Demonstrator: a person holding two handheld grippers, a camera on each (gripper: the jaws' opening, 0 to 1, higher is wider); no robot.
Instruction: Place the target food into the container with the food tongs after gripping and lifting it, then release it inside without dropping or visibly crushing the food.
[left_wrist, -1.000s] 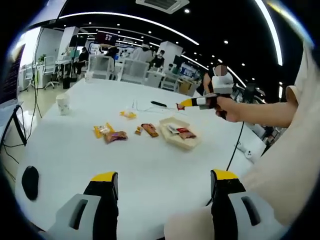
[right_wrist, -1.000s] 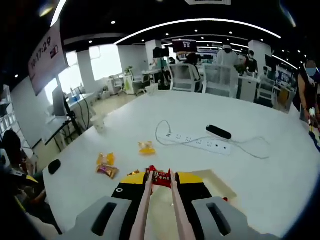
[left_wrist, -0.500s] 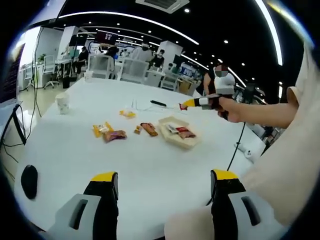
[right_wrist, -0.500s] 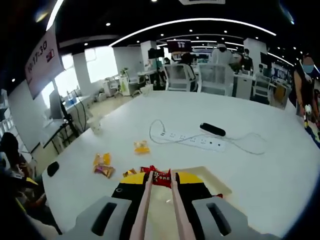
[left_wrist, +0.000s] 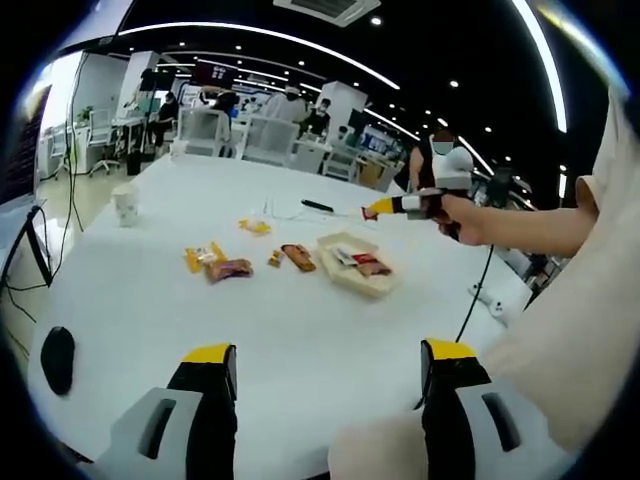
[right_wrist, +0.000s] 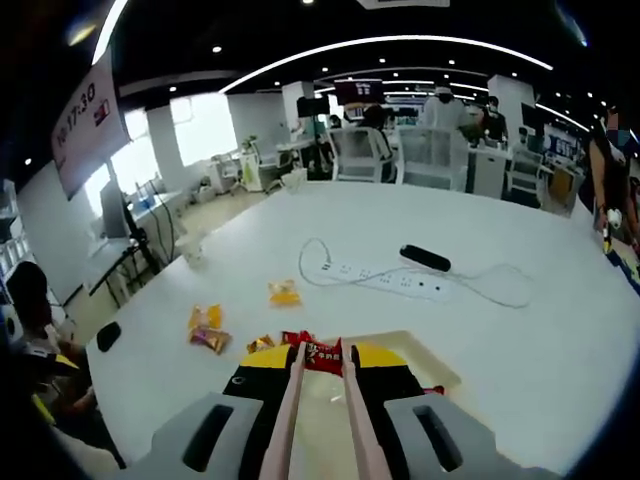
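Office w/ a big white table (left_wrist: 300, 330). Red snack packet (right_wrist: 322, 355) is pinched at the tips of pink tongs (right_wrist: 318, 420), which the right claw (right_wrist: 318, 385) squeezes closed. It hangs just above the beige tray (right_wrist: 425, 365), tray directly below and ahead. Left claw (left_wrist: 325, 370) is wide open, holding nothing, well back. Other packets (left_wrist: 222, 265) lie beside the tray.
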